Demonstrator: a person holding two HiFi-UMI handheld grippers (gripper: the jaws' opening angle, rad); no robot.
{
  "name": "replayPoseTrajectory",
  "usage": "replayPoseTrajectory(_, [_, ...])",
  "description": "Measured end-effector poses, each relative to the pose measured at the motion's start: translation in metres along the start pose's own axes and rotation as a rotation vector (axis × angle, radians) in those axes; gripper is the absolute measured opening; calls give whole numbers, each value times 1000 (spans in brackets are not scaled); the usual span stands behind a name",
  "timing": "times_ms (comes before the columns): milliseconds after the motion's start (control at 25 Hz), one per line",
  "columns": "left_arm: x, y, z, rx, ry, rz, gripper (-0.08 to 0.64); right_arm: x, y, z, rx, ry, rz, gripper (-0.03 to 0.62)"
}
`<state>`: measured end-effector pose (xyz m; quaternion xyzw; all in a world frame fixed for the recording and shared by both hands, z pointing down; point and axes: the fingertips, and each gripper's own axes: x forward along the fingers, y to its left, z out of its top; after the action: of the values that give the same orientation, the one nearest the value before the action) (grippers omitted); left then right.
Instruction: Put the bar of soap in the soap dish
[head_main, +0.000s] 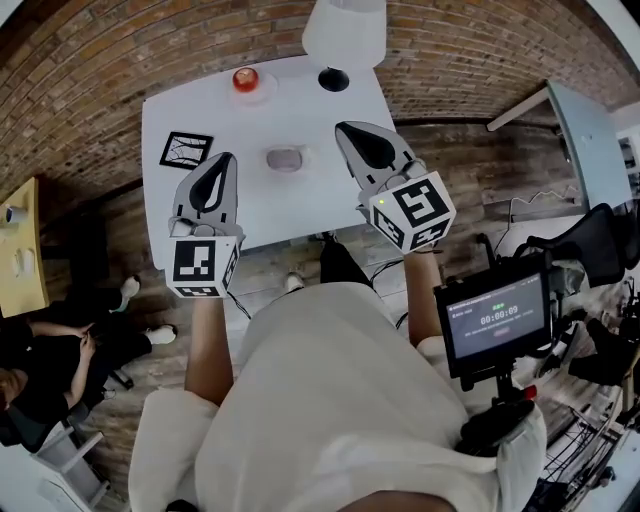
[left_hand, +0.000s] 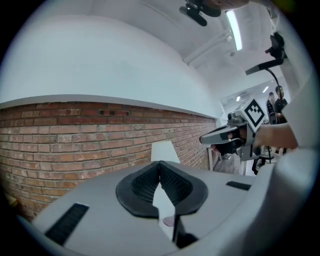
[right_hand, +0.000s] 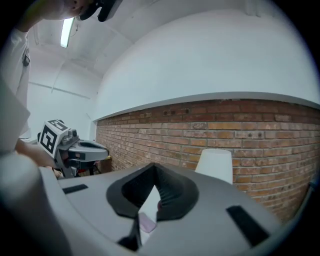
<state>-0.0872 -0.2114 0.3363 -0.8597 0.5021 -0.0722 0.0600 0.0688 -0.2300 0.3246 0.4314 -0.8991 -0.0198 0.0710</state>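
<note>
My left gripper (head_main: 226, 160) and right gripper (head_main: 346, 130) hover over the near part of the white worktop (head_main: 200, 105), fingers pressed together, holding nothing. Between them, mid-worktop, the pale pinkish bar of soap (head_main: 287, 157) lies in the oval grey soap dish (head_main: 270, 160).

Finishes on record
Surface (head_main: 300, 110) smooth matt white; brick wall (head_main: 100, 60) at twelve o'clock rough; left tool (left_hand: 160, 164) pads (left_hand: 145, 186) ribbed matt black.

Lamp (head_main: 344, 30) top cropped; seated person (head_main: 45, 365) cut off
</note>
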Motion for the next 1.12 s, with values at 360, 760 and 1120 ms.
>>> replayPoseTrajectory(360, [7, 14, 32, 37, -32, -27, 8, -8, 3, 41, 14, -28, -43, 3])
replayPoseTrajectory(760, [16, -1, 38, 66, -38, -65, 8, -8, 0, 38, -58, 11, -87, 3])
replayPoseTrajectory(1120, [14, 2, 36, 70, -35, -66, 8, -3, 3, 37, -80, 20, -86, 2])
